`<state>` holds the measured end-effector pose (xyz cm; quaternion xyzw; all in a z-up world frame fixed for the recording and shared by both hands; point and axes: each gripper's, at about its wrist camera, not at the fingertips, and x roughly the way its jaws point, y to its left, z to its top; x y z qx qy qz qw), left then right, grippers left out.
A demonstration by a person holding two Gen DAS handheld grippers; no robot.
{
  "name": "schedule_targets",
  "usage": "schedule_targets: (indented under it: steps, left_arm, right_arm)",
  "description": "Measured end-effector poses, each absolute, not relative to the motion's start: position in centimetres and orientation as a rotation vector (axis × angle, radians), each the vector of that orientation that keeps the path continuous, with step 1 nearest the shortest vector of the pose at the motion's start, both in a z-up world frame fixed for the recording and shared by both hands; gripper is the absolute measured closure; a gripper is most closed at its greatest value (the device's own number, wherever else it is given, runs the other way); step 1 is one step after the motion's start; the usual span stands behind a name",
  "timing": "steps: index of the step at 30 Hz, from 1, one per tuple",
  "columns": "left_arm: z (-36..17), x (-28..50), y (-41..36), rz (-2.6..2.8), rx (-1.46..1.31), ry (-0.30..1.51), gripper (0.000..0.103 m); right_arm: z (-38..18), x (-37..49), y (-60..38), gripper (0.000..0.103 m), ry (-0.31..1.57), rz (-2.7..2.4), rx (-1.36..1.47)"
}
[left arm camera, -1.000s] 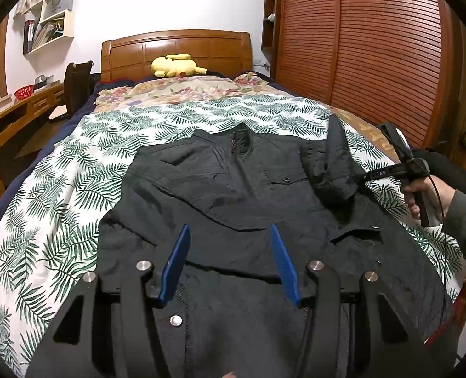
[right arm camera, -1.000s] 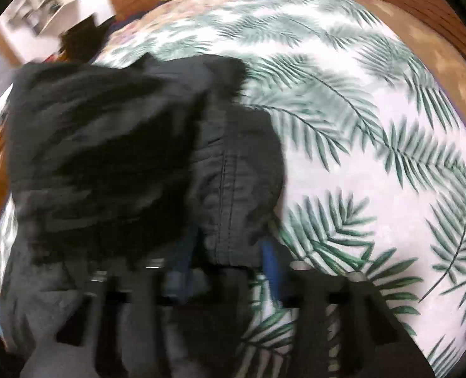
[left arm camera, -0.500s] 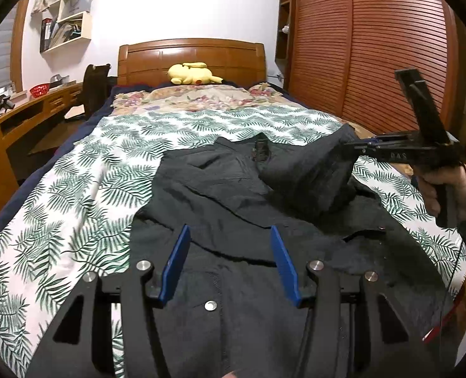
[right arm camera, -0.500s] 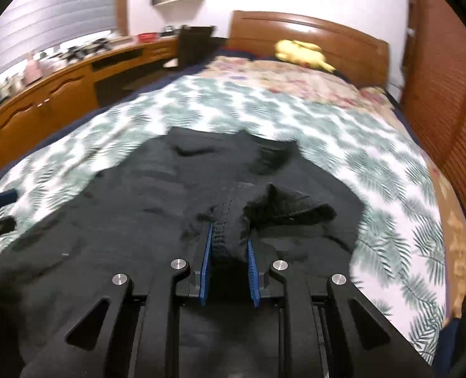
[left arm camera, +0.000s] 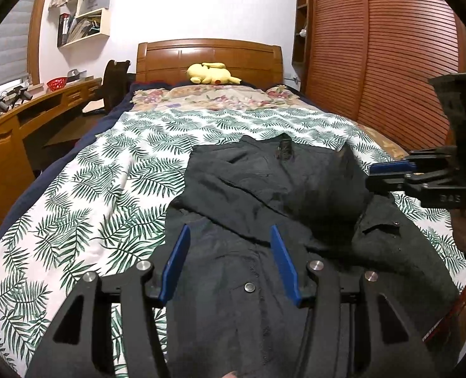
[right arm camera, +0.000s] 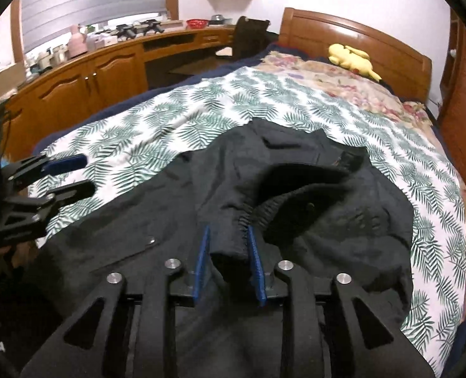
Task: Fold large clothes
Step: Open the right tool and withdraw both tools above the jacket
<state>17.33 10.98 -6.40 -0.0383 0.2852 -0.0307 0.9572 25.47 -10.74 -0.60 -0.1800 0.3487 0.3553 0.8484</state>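
A large black jacket [left arm camera: 264,208] lies face up on the palm-leaf bedspread [left arm camera: 113,189], collar toward the headboard. Its right sleeve [left arm camera: 330,195] is folded in over the chest. My left gripper [left arm camera: 230,252] is open and empty above the jacket's lower front. My right gripper [right arm camera: 228,245] has the sleeve cuff [right arm camera: 233,236] between its blue pads; the jaws stand partly apart around it. The right gripper also shows in the left wrist view [left arm camera: 390,173], and the left gripper in the right wrist view [right arm camera: 66,176].
A yellow plush toy [left arm camera: 211,74] sits at the wooden headboard [left arm camera: 207,53]. A wooden desk [right arm camera: 85,75] and dark chair [left arm camera: 115,82] stand left of the bed. A slatted wardrobe [left arm camera: 390,56] stands right of it.
My right gripper has carried the sleeve inward over the jacket's chest and lowered it. Its jaws have widened around the cuff. My left gripper stayed open above the jacket's lower front.
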Motion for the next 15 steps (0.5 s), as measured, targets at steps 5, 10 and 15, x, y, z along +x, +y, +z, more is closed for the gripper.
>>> schedule_targets:
  steps: [5, 10, 15]
  left_arm:
    - [-6.6, 17.3, 10.6, -0.067, -0.068, 0.579, 0.051]
    - [-6.8, 17.6, 9.7, -0.078, -0.051, 0.590, 0.051]
    - [-7.6, 18.2, 8.3, -0.106, -0.030, 0.621, 0.051]
  right_arm:
    - [0.0, 25.3, -12.1, 0.059, 0.698, 0.686, -0.353]
    - [-2.0, 26.6, -15.2, 0.058, 0.737, 0.595, -0.330]
    - [-4.8, 27.1, -19.2, 0.058, 0.774, 0.509, -0.316]
